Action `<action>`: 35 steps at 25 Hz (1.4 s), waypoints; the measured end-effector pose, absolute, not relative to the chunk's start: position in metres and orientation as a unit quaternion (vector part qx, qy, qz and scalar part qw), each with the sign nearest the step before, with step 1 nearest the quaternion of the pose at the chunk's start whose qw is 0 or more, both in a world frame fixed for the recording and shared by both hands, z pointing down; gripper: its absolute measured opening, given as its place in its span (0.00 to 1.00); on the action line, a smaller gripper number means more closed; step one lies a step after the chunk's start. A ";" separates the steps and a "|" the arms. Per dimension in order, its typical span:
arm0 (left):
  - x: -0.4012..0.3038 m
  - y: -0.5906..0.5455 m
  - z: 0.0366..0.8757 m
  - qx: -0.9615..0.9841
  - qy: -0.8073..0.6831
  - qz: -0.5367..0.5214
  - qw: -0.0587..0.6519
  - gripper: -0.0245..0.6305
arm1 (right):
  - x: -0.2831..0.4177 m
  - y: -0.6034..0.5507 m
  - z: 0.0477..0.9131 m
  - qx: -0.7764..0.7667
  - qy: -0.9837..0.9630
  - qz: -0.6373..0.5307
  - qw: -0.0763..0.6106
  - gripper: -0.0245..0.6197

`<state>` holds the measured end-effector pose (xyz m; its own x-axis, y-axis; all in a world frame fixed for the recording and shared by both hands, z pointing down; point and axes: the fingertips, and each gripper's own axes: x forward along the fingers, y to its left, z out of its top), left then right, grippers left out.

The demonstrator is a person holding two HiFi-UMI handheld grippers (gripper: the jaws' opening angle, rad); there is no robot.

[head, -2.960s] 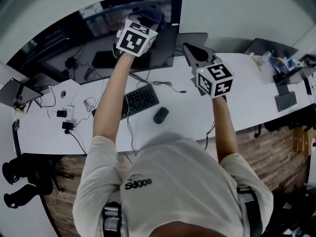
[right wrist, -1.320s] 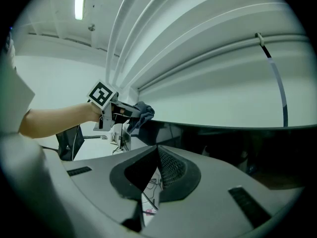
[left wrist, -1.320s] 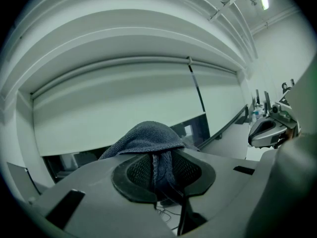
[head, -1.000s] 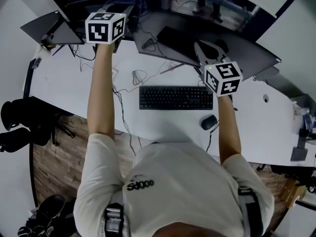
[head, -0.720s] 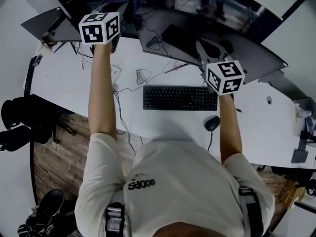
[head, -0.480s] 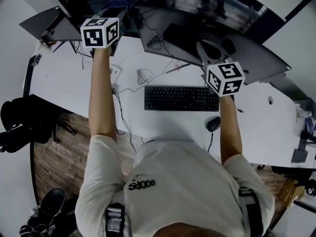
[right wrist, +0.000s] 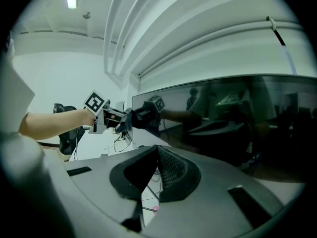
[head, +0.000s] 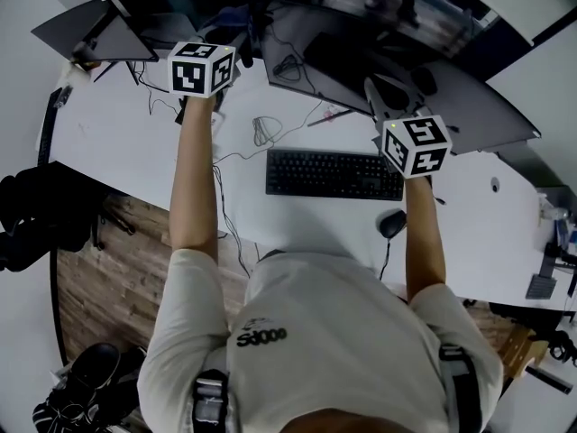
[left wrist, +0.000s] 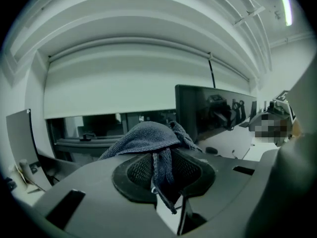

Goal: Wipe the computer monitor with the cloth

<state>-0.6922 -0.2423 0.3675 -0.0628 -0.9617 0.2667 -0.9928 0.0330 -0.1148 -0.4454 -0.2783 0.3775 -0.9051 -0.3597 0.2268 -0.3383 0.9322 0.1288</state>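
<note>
- The left gripper (left wrist: 161, 177) is squeezing the cloth (left wrist: 146, 135) tight between its fingers.
- The cloth is bunching up over the fingertips, and a strip of it is hanging down between them.
- The monitor (left wrist: 215, 113) is standing just past the left fingers, a bit to their right.
- In the right gripper view, the cloth is looking like it is touching the dark screen near its edge.
- The right gripper (right wrist: 151, 175) is holding its fingers shut, with nothing between them.
- The dark screen is stretching out just ahead of the right fingers.
- The keyboard (head: 334, 173) is lying on the desk (head: 117, 133) behind both sets of fingers, nearer the person.
- The mouse (head: 391, 223) is sitting just beside the keyboard, under the right arm.
</note>
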 end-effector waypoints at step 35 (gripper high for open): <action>-0.690 -0.257 0.662 0.636 -0.696 -0.036 0.332 0.18 | -0.369 -0.299 0.473 0.217 -0.951 0.006 0.221 0.04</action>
